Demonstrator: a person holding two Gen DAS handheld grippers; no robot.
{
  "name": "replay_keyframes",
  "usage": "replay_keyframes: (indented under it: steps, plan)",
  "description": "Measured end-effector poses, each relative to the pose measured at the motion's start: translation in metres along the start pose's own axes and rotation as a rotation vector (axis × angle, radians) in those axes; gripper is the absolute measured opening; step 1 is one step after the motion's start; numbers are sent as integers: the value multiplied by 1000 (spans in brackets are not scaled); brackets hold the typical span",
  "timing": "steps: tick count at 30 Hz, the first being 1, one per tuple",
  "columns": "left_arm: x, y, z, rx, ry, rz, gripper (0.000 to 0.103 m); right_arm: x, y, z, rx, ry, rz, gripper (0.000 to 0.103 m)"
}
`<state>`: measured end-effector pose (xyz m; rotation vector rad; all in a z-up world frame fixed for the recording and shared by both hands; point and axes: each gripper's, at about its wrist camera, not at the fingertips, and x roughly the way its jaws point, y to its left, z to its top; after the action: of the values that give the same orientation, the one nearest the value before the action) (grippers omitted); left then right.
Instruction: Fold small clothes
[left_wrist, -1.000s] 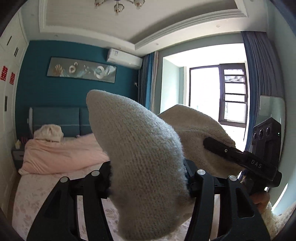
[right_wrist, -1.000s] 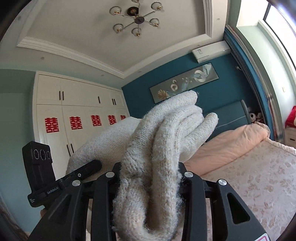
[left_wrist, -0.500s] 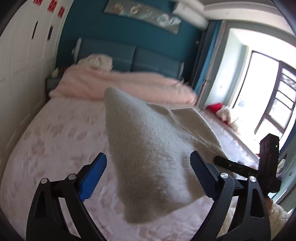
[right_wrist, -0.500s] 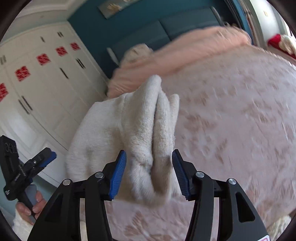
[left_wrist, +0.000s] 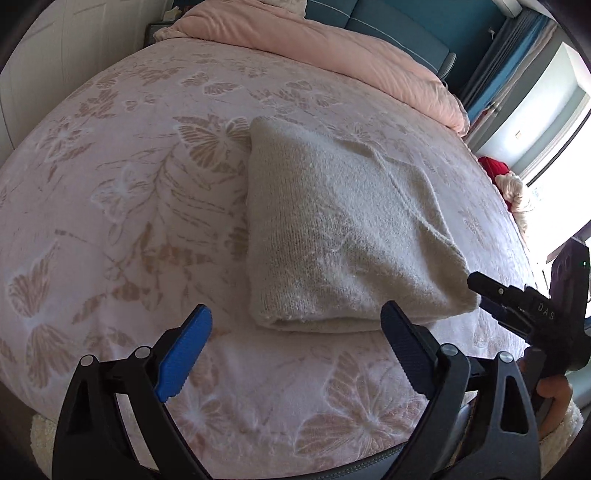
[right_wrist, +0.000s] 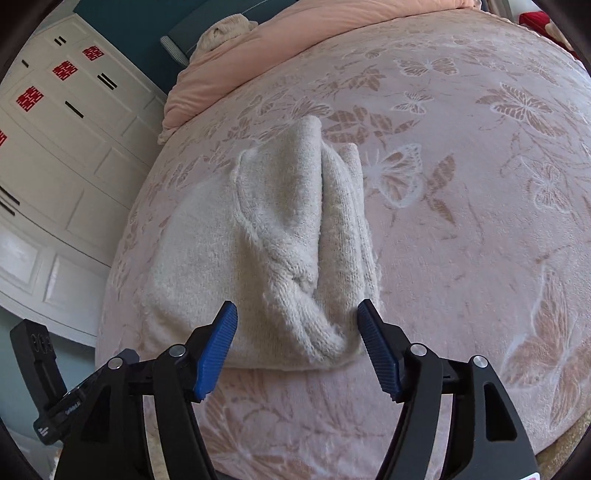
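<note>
A cream knitted sweater (left_wrist: 343, 236) lies folded on the pink butterfly-print bed (left_wrist: 122, 192). My left gripper (left_wrist: 295, 343) is open and empty, just in front of the sweater's near edge. My right gripper (right_wrist: 297, 339) is open too, its blue pads either side of the bunched near corner of the sweater (right_wrist: 280, 240), apart from it. The right gripper's body (left_wrist: 532, 310) shows at the right of the left wrist view, by the sweater's corner. The left gripper's body (right_wrist: 44, 384) shows at the lower left of the right wrist view.
A pink duvet (left_wrist: 332, 40) is heaped at the head of the bed, against a blue headboard (left_wrist: 388, 26). White wardrobe doors with red emblems (right_wrist: 55, 122) stand along the bed's left side. A bright window (left_wrist: 554, 122) and a red item are off to the right.
Both grippers were shut on the sweater and held it up in the air. They have lowered it onto the bed, opened and let go; the sweater now lies flat.
</note>
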<state>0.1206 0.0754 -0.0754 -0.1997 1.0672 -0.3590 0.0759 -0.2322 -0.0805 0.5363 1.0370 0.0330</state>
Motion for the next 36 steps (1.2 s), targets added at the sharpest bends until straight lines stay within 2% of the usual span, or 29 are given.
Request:
replay_keyframes:
  steps: [1, 2, 3, 4, 5, 8, 10, 12, 13, 14, 16, 17, 19, 22, 23, 25, 27, 30, 31, 33, 36]
  plan:
    - [8, -1, 0, 4, 17, 10, 90, 8, 3, 3, -14, 7, -17, 60]
    - [16, -1, -1, 10, 30, 24, 88, 12, 6, 6, -30, 14, -25, 19]
    - [23, -2, 0, 29, 44, 32, 76, 12, 10, 11, -38, 27, -20, 16]
    - [28, -4, 1, 50, 64, 37, 51, 1, 15, 16, -36, -8, 13, 15]
    - [32, -5, 3, 62, 86, 44, 44, -14, 22, 20, -53, -62, 56, 14]
    - [29, -2, 8, 62, 77, 49, 43, -49, 42, 26, -164, -166, 38, 13]
    - [34, 2, 9, 58, 96, 68, 44, -27, 29, 22, -176, -98, -32, 13]
    - [45, 7, 7, 33, 133, 75, 45, 27, 0, 8, -170, 83, -144, 14]
    - [49, 9, 5, 19, 146, 69, 46, 35, -11, 1, -142, 94, -128, 14]
    - [51, 10, 3, 8, 154, 71, 47, 25, -12, -1, -114, 49, -104, 14]
    - [43, 5, 1, 17, 140, 92, 48, 4, -7, 0, -65, 13, -73, 17]
    - [36, 2, -1, 27, 129, 106, 50, -8, -3, -1, -48, -11, -71, 24]
    - [20, -7, -4, 53, 103, 144, 60, -32, 6, -7, -52, -56, -80, 24]
    - [-8, -23, -11, 86, 37, 182, 74, -56, 21, -22, -83, -79, -144, 25]
    - [-16, -30, -14, 98, 17, 195, 75, -63, 26, -30, -101, -91, -177, 26]
    - [-31, -43, -19, 120, -24, 223, 81, -75, 33, -44, -134, -119, -234, 35]
    - [-44, -55, -27, 123, -63, 255, 90, -86, 39, -62, -168, -152, -281, 47]
    - [-56, -71, -42, 138, -107, 280, 92, -99, 46, -85, -205, -203, -327, 57]
    - [-59, -77, -46, 146, -117, 292, 96, -102, 45, -91, -201, -209, -342, 59]
    - [-61, -84, -55, 159, -136, 316, 97, -107, 40, -104, -182, -206, -341, 62]
    - [-61, -90, -69, 153, -125, 330, 97, -108, 34, -118, -163, -188, -344, 64]
